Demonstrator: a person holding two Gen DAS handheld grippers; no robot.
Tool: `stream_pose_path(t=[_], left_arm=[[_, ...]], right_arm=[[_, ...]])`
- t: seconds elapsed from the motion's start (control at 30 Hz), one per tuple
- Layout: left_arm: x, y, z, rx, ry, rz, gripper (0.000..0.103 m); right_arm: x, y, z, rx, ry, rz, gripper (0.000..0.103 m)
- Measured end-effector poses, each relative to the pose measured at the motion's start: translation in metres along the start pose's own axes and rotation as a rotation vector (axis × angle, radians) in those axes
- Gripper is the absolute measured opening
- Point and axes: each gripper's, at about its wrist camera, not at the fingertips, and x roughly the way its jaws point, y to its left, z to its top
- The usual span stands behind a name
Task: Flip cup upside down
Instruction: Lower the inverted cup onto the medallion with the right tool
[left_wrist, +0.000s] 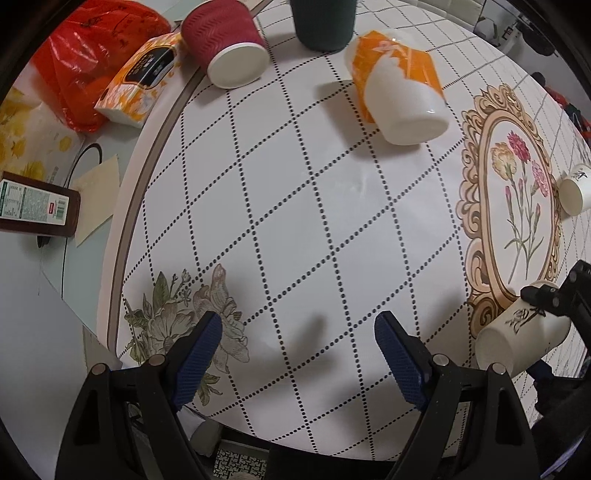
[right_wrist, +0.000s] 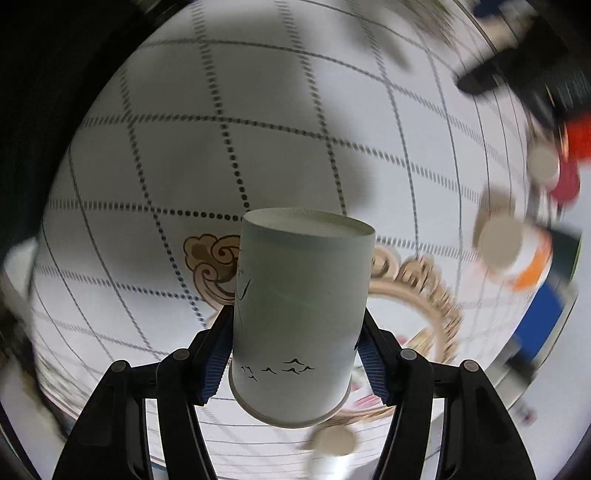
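Observation:
My right gripper (right_wrist: 295, 332) is shut on a white paper cup (right_wrist: 299, 317) printed with small black birds; it holds the cup above the table, tilted with its base pointing away from the camera. The same cup (left_wrist: 517, 336) shows at the lower right of the left wrist view, lying sideways in the right gripper (left_wrist: 543, 306). My left gripper (left_wrist: 299, 332) is open and empty above the tablecloth (left_wrist: 295, 206). The right wrist view is motion-blurred.
Upside-down cups stand on the table: an orange-and-white cup (left_wrist: 399, 88), a red ribbed cup (left_wrist: 225, 44), a dark green cup (left_wrist: 321, 22) and a small white cup (left_wrist: 576, 188). A tissue pack (left_wrist: 140, 77), a red bag (left_wrist: 85, 59) and a brown bottle (left_wrist: 37, 206) lie at the left.

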Motion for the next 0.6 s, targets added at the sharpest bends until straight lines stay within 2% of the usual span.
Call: stream_pose_path(t=[0.4, 0.6], left_arm=[[-0.004, -0.011, -0.002, 0.028, -0.007, -0.01, 0.084], [-0.006, -0.015, 0.0, 0.039, -0.01, -0.01, 0.085]], right_arm=[[0.018, -0.028, -0.036, 0.559, 0.03, 0.263, 0.065], [0.033, -0.035, -0.056, 0.853, 0.039, 0.456, 0.065]])
